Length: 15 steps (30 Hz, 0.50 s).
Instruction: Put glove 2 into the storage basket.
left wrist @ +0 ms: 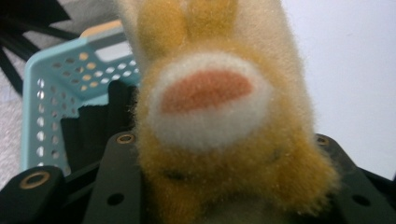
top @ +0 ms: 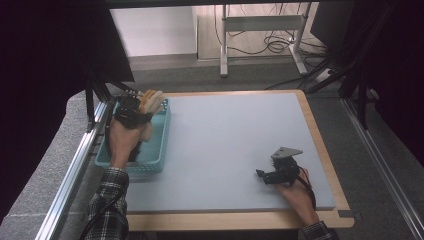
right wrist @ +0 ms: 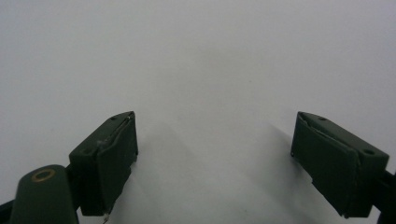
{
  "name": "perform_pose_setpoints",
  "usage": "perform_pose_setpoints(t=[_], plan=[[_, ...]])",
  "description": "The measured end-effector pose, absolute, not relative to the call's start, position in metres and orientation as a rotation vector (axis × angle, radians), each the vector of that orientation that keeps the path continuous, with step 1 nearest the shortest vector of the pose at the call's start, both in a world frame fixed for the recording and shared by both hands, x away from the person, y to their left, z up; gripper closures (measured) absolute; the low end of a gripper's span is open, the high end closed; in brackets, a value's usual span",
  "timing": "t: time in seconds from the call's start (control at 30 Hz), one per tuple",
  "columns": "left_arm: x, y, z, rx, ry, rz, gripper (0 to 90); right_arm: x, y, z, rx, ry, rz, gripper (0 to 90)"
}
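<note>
Over the far end of the basket (top: 159,150), at the table's (top: 225,145) left edge, the left gripper (top: 136,111) clamps a plush toy (left wrist: 210,116) between its jaws. Toy looks light, soft, squashy; the pile likely slips, so a mid-body grip seems best. Right gripper (right wrist: 215,140) rests gaping, holding nothing, near the right front corner.

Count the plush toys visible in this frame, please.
1. A tan plush toy is clamped in the left tool, held over the far end of the teal basket. The hand hides part of the basket's inside, so another could lie there.
</note>
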State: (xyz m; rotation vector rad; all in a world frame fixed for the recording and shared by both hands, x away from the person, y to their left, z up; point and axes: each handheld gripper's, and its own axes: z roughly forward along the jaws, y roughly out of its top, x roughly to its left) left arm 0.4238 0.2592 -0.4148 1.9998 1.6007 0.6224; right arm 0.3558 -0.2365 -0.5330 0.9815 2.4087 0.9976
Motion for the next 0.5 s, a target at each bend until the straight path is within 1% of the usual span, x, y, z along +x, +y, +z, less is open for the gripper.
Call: perform_pose_setpoints(t=[0.33, 0.5], plan=[[0.443, 0.264, -0.451, 2.055, 1.71, 0.573, 53.1, 0.356, -0.237, -0.533, 0.982, 2.409, 0.998, 14.2], [0.452, 0.259, -0.466, 2.075, 1.736, 0.511, 52.6, 0.356, -0.236, -0.533, 0.983, 2.408, 0.999, 14.3]])
